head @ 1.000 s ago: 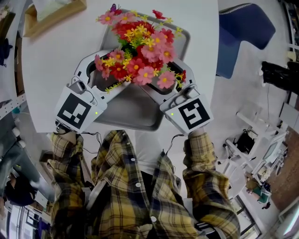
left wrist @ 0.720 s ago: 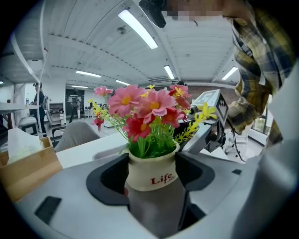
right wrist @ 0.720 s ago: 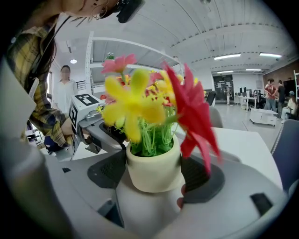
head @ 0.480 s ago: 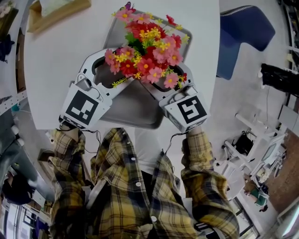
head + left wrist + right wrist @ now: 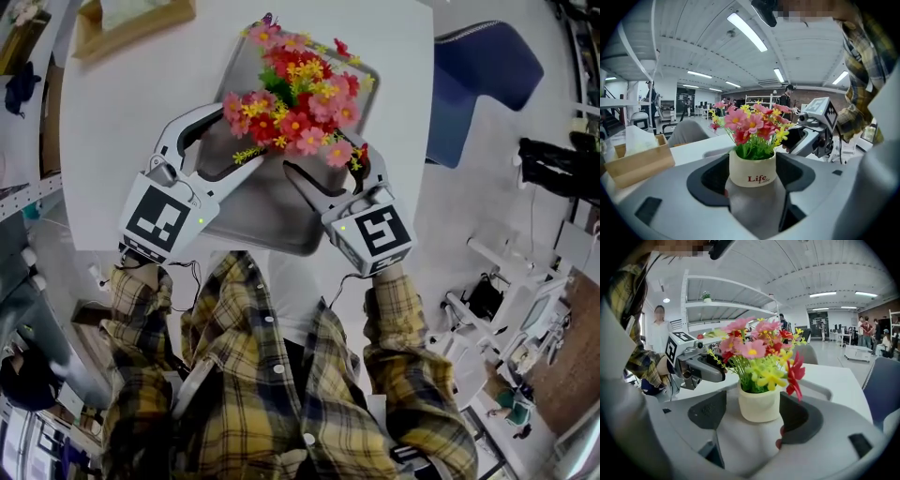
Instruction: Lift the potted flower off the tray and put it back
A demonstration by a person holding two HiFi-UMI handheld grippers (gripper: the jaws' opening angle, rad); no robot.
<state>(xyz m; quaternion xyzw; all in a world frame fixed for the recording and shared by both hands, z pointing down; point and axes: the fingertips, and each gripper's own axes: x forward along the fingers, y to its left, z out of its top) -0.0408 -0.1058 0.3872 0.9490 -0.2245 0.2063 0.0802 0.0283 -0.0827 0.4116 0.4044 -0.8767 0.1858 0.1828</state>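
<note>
The potted flower [image 5: 298, 98] stands up straight on the tray [image 5: 267, 230]. The left gripper [image 5: 239, 131] and the right gripper [image 5: 323, 155] come at it from each side. Both have wide jaws with the pot in between, and both look equally near.

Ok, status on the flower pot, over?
Left gripper and right gripper open, jaws flanking the potted flower. It stands upright on the metal tray. Wooden tissue box well apart, nothing blocking.
</note>
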